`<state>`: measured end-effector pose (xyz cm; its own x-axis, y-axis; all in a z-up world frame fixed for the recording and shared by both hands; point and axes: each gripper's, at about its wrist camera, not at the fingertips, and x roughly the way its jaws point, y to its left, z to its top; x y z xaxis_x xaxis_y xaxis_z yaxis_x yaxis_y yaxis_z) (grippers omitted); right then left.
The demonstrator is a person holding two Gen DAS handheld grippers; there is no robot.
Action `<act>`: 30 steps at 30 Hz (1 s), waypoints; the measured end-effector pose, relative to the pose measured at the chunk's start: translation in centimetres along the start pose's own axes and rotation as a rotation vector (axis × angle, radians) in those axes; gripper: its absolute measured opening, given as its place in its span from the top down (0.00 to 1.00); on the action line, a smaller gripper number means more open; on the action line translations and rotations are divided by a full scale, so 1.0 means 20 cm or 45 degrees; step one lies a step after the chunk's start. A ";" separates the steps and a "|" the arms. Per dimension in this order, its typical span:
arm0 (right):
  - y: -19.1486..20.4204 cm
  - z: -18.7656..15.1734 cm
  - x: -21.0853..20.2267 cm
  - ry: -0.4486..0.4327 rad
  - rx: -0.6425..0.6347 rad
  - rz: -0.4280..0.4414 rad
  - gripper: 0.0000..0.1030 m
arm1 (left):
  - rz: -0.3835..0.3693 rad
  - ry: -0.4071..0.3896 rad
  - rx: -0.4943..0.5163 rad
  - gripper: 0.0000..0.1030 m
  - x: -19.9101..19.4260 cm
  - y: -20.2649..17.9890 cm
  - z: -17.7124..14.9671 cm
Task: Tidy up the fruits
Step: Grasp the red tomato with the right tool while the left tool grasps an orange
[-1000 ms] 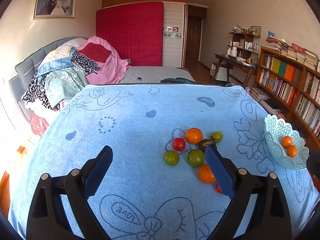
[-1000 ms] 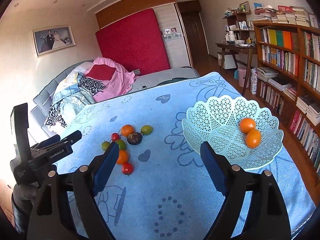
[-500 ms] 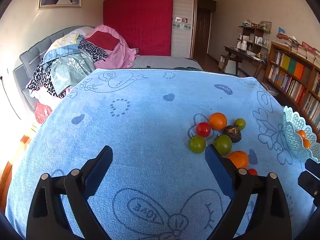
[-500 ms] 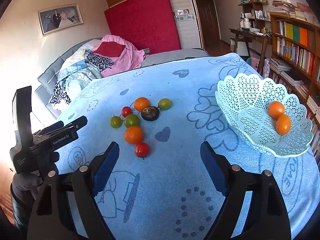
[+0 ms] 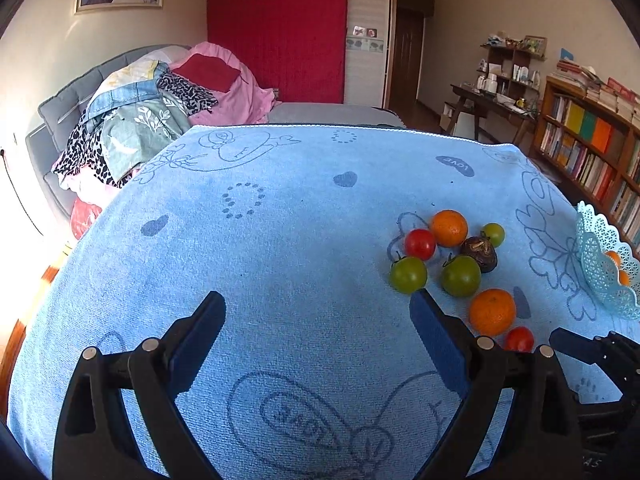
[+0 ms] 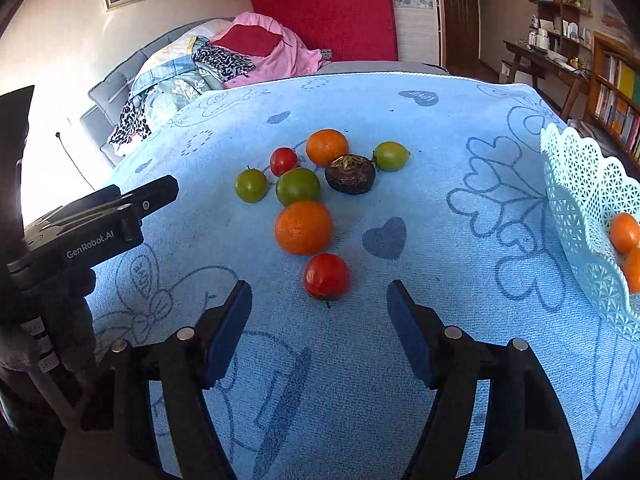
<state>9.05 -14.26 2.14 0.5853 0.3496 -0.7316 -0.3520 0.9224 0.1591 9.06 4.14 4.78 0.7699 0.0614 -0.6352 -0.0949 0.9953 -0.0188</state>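
The right gripper (image 6: 319, 304) had its jaws closing with nothing between them, the red tomato (image 6: 326, 276) lying just beyond its tips; the left gripper (image 5: 316, 312) stood wide apart over bare blue towel (image 5: 280, 240); the lace basket (image 6: 580, 200) was cut off at the frame edge — two oranges (image 6: 624, 233) inside only partly visible; the other loose fruit lay clustered — glossy, round.

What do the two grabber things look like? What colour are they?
Both are black plastic. The left gripper and right gripper each have two angled arms ending in flat dark-blue pads, with small round silver bolts at the joints. Seen from the right wrist, the left gripper's body carries white "GenRobot.AI" lettering.
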 end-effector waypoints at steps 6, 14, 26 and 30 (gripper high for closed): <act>0.00 0.01 0.07 0.027 -0.013 -0.001 0.56 | -0.002 0.018 0.002 0.10 0.03 0.00 -0.01; -0.02 -0.01 0.06 0.011 -0.017 -0.006 0.74 | -0.004 0.039 0.031 0.10 0.04 -0.04 -0.02; -0.08 -0.03 -0.10 -0.093 0.037 0.019 0.74 | -0.058 0.043 0.130 0.10 0.01 -0.23 0.00; -0.13 0.00 -0.16 -0.123 0.068 -0.002 0.74 | -0.075 0.043 0.172 0.10 0.01 -0.33 0.01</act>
<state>8.07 -17.80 4.06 0.6542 0.3598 -0.6652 -0.3128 0.9296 0.1951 9.98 -2.37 4.80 0.7498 0.0027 -0.6617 0.0368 0.9983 0.0458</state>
